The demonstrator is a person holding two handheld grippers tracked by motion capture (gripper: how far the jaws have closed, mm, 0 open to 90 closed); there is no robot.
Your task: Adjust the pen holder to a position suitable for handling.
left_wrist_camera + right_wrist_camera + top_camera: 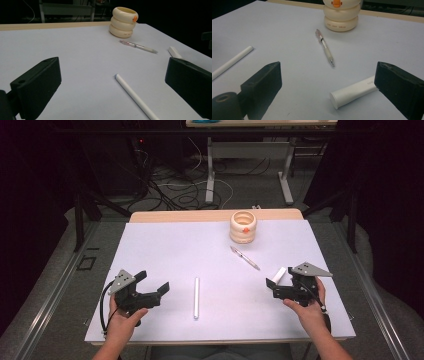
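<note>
A cream ringed pen holder (243,226) (123,22) (341,17) stands upright at the table's far middle. In front of it lies a clear pen (245,257) (138,46) (325,47). A long white stick (196,298) (135,96) (232,62) lies in the near middle. A short white tube (280,274) (174,52) (353,91) rests near the right. My left gripper (151,283) (113,86) is open and empty, left of the stick. My right gripper (281,279) (330,86) is open, its jaws standing either side of the tube's near end without closing on it.
A white sheet covers the table (175,245), with a wooden strip (200,215) along the far edge. Beyond it are desk legs (210,180) and cables (175,190) on the floor. Metal rails (50,290) run along both sides.
</note>
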